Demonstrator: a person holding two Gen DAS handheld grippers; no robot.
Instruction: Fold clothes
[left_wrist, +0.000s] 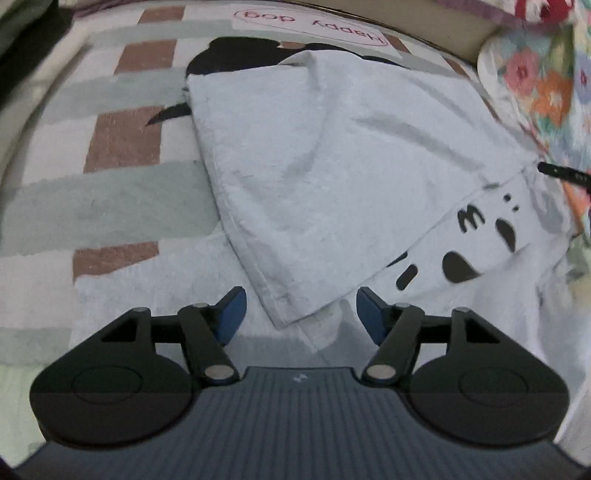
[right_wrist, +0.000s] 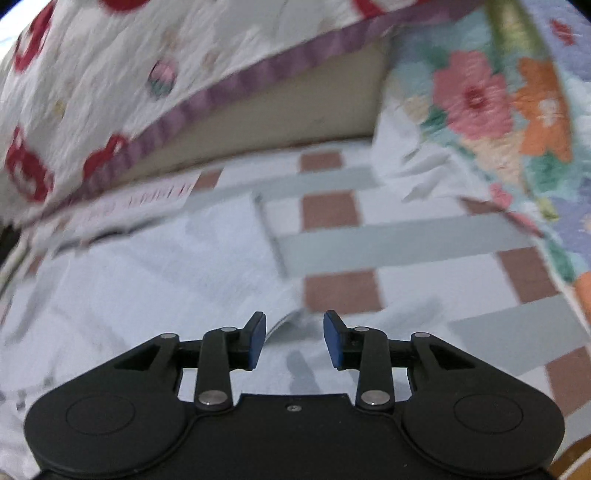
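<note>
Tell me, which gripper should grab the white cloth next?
Probably the left gripper. Its open jaws sit either side of the folded white cloth, right at its near corner. The right gripper is open too, but its view is blurred.

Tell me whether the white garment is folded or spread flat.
Partly folded. In the left wrist view, a plain panel of the white garment lies doubled over the printed side, its hemmed corner near the camera; black print shows beside it.

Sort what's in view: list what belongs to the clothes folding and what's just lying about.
Belongs to the job:
- white garment, partly folded
- left tool, open
- right tool, open

Just lying about:
- checked blanket underneath
- floral quilt
- red-patterned cover
</note>
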